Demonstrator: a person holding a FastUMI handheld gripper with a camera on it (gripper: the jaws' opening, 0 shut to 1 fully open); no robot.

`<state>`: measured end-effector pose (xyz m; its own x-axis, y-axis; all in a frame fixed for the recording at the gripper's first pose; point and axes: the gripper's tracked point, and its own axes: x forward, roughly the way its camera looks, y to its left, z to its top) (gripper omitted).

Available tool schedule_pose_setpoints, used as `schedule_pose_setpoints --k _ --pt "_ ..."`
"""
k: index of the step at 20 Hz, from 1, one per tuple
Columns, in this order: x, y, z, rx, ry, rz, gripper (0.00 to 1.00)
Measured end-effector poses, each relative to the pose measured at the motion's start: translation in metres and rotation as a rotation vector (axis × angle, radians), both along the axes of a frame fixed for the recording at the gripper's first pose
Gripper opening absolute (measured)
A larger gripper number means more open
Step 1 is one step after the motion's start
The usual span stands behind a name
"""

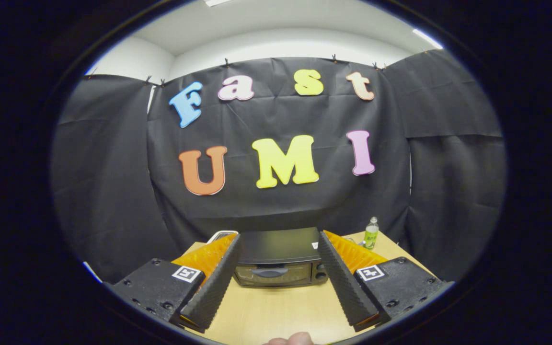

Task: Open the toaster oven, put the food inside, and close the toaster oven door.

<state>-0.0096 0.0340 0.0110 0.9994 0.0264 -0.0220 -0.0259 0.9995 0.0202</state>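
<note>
One toaster oven [280, 261] sits on the wooden table [276, 311] with its door closed, beyond the fingers and framed in the gap between them. The gripper [278, 249] hangs above the table with its two fingers spread wide and nothing held, each finger base carrying one square black-and-white marker tag. One small bottle [371, 233] with a green label too small to read stands near the oven, beside the right finger, and something white [222, 235] peeks out past the left finger.

Tool [280, 242] level — fingers [213, 282] wide apart, nothing between — fingertip [289, 339] below.
</note>
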Motion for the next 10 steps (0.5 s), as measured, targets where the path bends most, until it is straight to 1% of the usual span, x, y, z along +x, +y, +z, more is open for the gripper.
schedule_pose_setpoints --k 5,10 --pt "0.0047 0.0058 -0.0012 -0.02 0.001 0.024 1.0" --pt "0.009 0.0091 -0.0045 -0.011 0.008 0.046 1.0"
